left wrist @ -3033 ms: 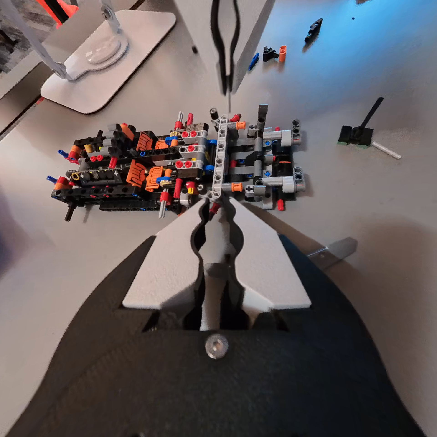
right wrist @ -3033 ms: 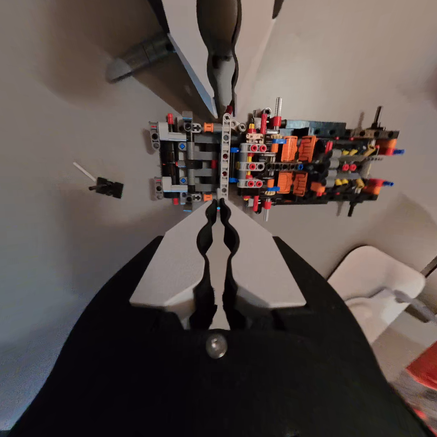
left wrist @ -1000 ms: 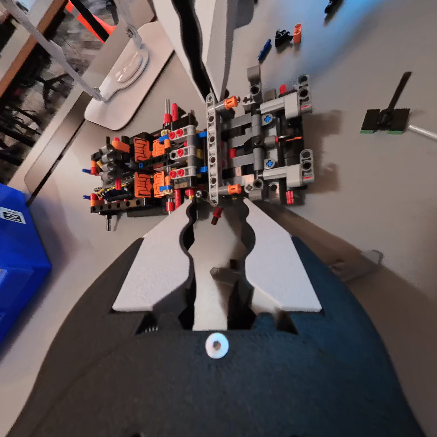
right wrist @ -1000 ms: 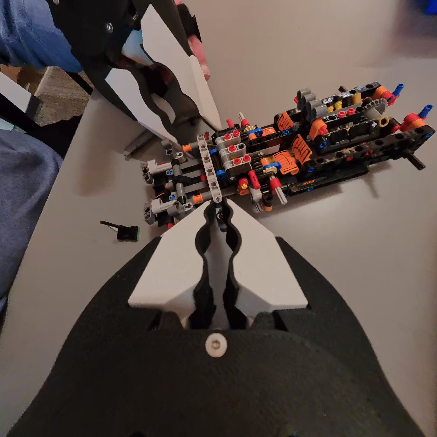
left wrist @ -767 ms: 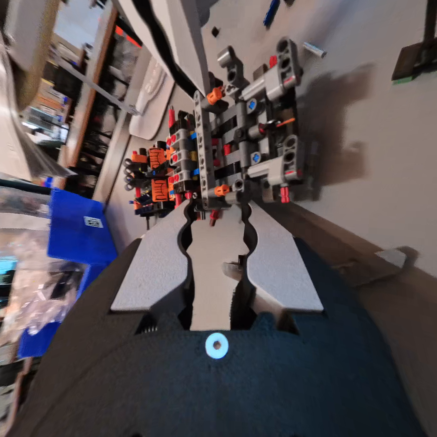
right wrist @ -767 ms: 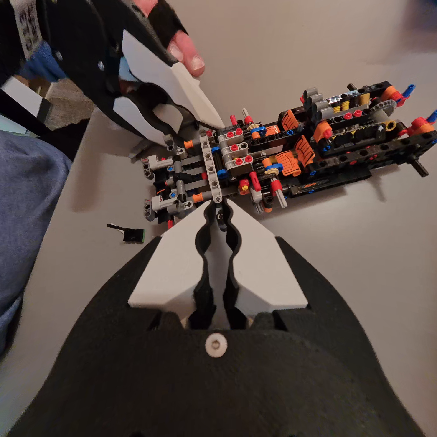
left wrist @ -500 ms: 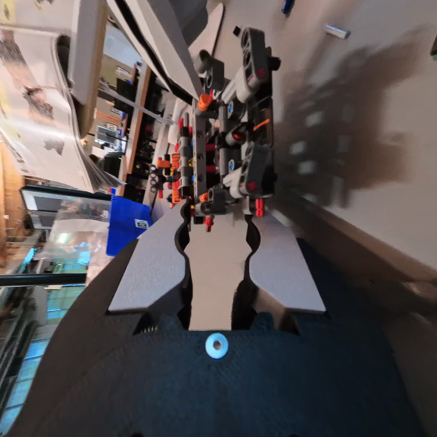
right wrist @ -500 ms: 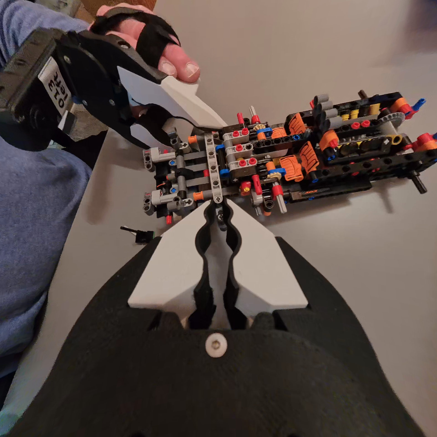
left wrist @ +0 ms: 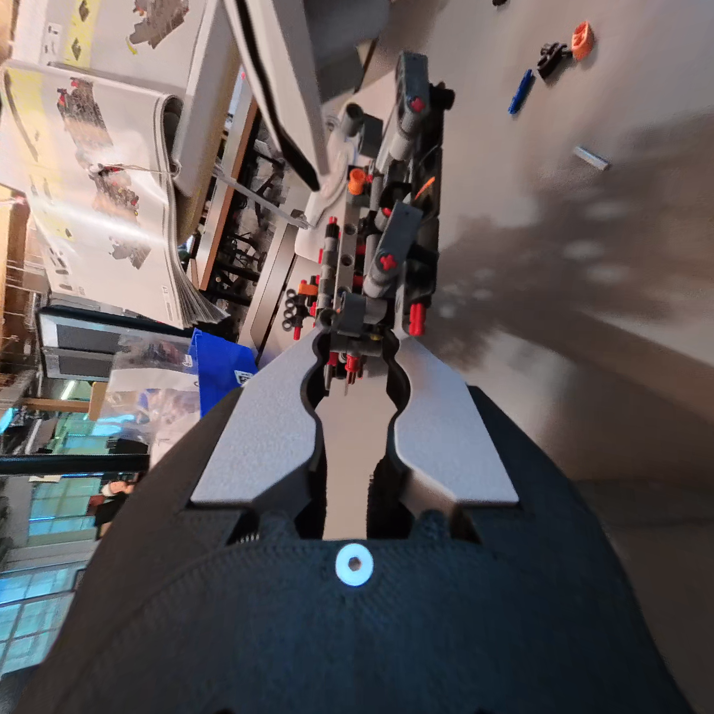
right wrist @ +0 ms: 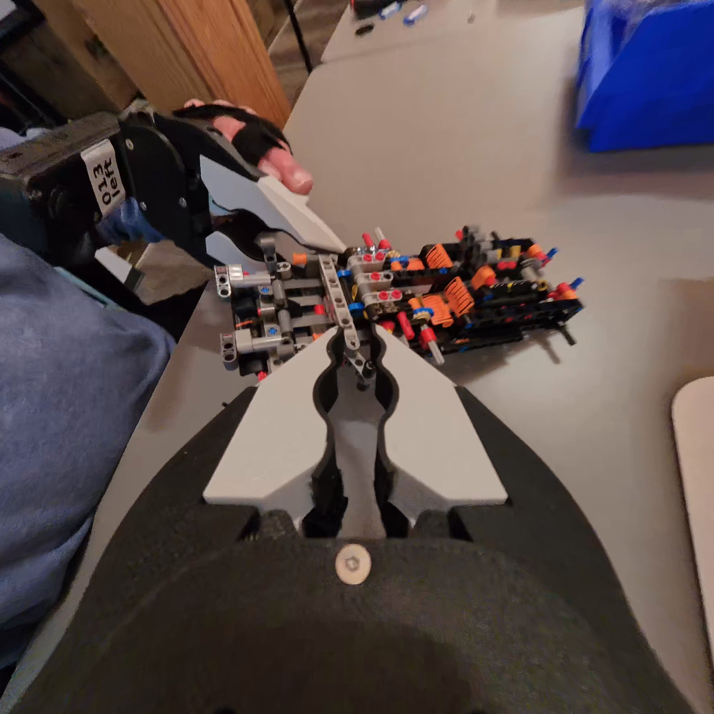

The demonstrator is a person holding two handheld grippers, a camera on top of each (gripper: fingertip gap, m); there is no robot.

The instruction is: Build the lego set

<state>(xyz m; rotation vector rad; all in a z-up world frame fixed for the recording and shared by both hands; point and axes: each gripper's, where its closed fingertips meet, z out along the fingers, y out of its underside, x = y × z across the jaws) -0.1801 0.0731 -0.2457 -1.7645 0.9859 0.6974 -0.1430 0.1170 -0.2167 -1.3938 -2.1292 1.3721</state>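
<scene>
The long lego model (right wrist: 405, 301), black and grey with orange and red parts, is held between both grippers just above the grey table (right wrist: 444, 135). My right gripper (right wrist: 355, 332) is shut on the model's near side, at the end of a light grey cross beam (right wrist: 336, 293). My left gripper (left wrist: 353, 342) is shut on the model's opposite side (left wrist: 382, 232), clamping grey and red parts. In the right wrist view the left gripper's upper finger (right wrist: 286, 212) lies over the model's far edge, with a hand behind it. The right gripper's finger (left wrist: 286, 96) shows beyond the model.
Loose parts lie on the table: an orange piece (left wrist: 581, 36), a black piece (left wrist: 552, 54), a blue pin (left wrist: 519, 90), a grey axle (left wrist: 591, 158). An open instruction booklet (left wrist: 96, 174) and a blue bin (right wrist: 649, 77) stand nearby. A blue sleeve (right wrist: 58, 367) is at left. There is about 7 cm between the tips of the two grippers.
Both grippers have lifted the model off the table and turned it. The left gripper has rolled sideways and closed in on the model. The right jaws stand a little wider around the beam end.
</scene>
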